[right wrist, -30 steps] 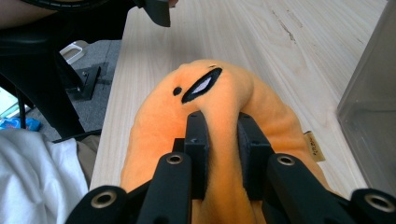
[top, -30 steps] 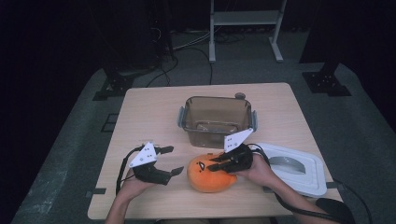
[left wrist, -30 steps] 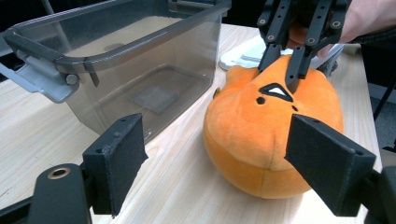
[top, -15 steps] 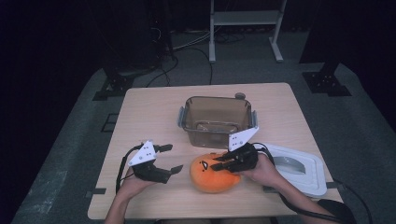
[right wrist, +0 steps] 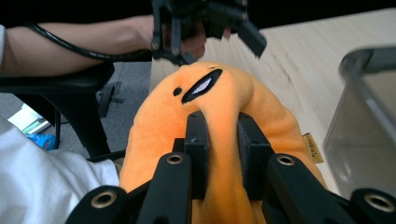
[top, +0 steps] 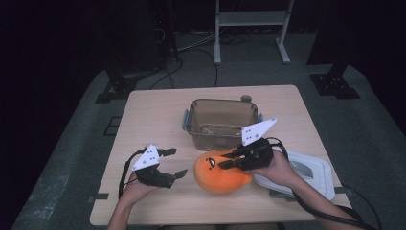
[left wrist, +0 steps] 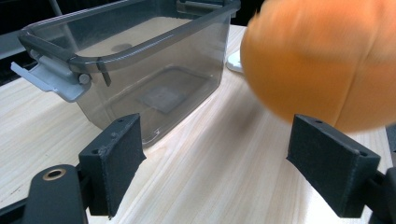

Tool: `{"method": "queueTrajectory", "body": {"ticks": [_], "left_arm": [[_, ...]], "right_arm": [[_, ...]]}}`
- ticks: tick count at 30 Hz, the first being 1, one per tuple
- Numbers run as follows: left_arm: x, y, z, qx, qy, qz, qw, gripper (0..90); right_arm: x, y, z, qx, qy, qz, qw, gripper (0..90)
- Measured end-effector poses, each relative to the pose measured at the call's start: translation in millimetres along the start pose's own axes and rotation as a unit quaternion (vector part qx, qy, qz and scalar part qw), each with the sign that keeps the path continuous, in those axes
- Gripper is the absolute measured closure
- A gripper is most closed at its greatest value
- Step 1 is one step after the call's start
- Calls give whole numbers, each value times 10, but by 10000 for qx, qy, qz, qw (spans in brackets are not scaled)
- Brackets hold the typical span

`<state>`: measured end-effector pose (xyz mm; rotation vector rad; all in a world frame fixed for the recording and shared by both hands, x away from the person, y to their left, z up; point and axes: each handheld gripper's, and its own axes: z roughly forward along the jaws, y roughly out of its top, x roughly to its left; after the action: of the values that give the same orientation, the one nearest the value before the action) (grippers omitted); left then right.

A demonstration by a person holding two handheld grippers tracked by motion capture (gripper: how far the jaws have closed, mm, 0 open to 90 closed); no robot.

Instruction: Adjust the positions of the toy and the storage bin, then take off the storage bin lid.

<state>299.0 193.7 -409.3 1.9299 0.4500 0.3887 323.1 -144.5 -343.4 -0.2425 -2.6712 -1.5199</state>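
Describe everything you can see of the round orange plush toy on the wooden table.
The round orange plush toy looks soft and fuzzy, with a small black-outlined face and a pale tag at its side. It sits at the table's near edge, just before the clear plastic box. The right gripper pinches a fold of its fabric between shut jaws.

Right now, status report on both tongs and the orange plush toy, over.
Right tongs shut on round orange plush toy. Left tongs open, empty. Clear smoky plastic bin open just behind; nothing between.
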Motion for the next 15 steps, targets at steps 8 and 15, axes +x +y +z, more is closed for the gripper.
{"method": "queueTrajectory", "body": {"ticks": [8,15], "left_arm": [[11,-5,-10,17,25,35,10000,171],[25,-19,-33,-6,73,-6,10000,163]], "right_arm": [[38,316,-263,-44,-83,-64,9999,767],[-24,609,-478,-114,-229,-121,9996,766]]}}
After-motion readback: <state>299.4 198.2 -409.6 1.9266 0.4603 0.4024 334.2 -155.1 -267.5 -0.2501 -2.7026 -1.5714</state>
